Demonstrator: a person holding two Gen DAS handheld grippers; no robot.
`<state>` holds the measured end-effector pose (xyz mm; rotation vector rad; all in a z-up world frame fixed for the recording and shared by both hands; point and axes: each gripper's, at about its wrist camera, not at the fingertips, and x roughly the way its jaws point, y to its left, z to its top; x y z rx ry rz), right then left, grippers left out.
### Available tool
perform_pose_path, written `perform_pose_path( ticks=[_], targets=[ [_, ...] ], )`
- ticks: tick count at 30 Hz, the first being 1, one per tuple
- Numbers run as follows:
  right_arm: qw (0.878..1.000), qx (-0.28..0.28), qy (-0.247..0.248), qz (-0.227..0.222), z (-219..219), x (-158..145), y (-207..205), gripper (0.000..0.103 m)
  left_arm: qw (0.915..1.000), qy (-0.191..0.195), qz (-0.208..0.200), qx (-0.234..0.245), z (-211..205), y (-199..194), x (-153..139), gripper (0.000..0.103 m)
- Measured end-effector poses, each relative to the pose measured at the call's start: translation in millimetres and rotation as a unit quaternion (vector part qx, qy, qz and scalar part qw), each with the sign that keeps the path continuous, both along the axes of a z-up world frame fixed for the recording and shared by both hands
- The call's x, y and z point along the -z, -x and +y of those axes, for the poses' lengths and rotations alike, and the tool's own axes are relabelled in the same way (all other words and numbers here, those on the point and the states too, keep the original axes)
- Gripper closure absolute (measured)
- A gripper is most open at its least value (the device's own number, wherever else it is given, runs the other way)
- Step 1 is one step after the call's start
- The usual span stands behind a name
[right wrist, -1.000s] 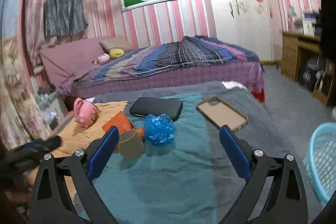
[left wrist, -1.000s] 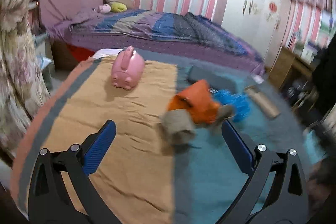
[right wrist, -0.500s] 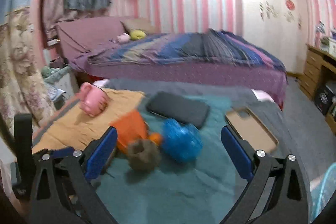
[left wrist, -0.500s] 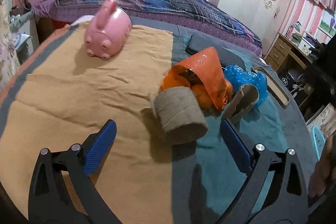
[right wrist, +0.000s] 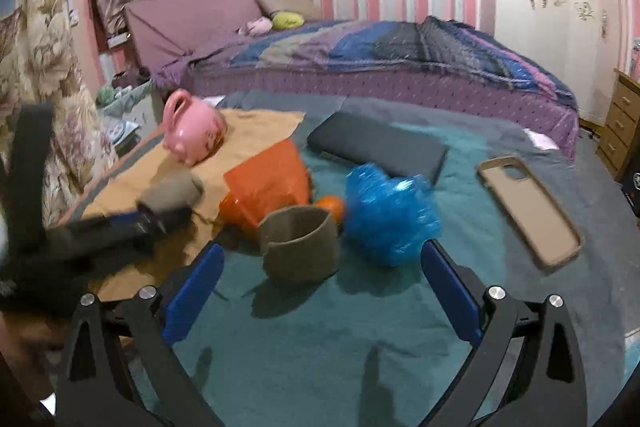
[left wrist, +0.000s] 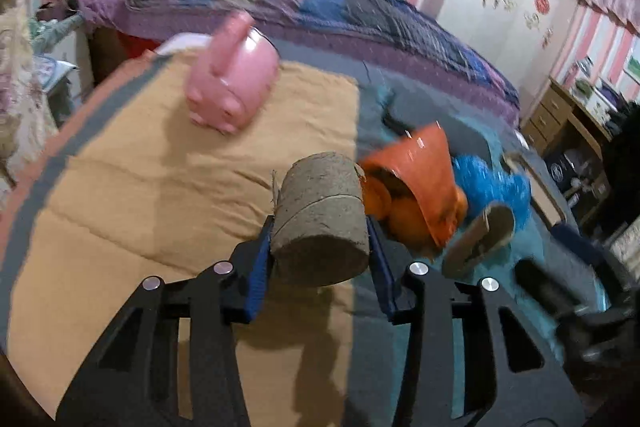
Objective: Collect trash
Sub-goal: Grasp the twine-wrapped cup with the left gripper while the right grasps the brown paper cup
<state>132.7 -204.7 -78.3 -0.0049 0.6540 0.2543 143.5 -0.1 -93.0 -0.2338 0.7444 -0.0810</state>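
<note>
Orange plastic bag (right wrist: 268, 183) taken as landmark, lying on the teal cloth (right wrist: 320, 327). Blue crumpled bag (right wrist: 390, 215) just right of it. Flattened cardboard roll (right wrist: 298, 247) in front, between the released right gripper's (right wrist: 320, 291) jaws, untouched. Left gripper (left wrist: 320, 247) has just been closing, now clenched on a cardboard tube (left wrist: 320, 219) left of the bag.

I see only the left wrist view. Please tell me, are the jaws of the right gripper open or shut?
Observer: Open. The right gripper touches nothing; the flattened cardboard roll stands just ahead of it.
Operator: What lies right of the blue bag?
Observer: A phone case, hollow side up, apart from the blue bag.
Operator: And behind that bag?
Observer: A dark flat pouch lies there.
</note>
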Motion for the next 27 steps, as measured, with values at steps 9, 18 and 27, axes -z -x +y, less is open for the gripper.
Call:
perform_pose_path(
  ticks=[9, 18, 27],
  targets=[
    [0.999, 0.000, -0.010, 0.037, 20, 21, -32, 0.022, 0.9996, 0.001, -0.016, -0.021, 17, 4, -14, 0.061],
    [0.999, -0.002, -0.023, 0.023, 10, 1, -13, 0.058, 0.9994, 0.002, -0.033, -0.008, 14, 11, -26, 0.061],
    [0.997, 0.012, -0.051, -0.055, -24, -58, 52, 0.058, 0.9962, 0.018, -0.085, 0.010, 0, 42, -60, 0.061]
  ],
)
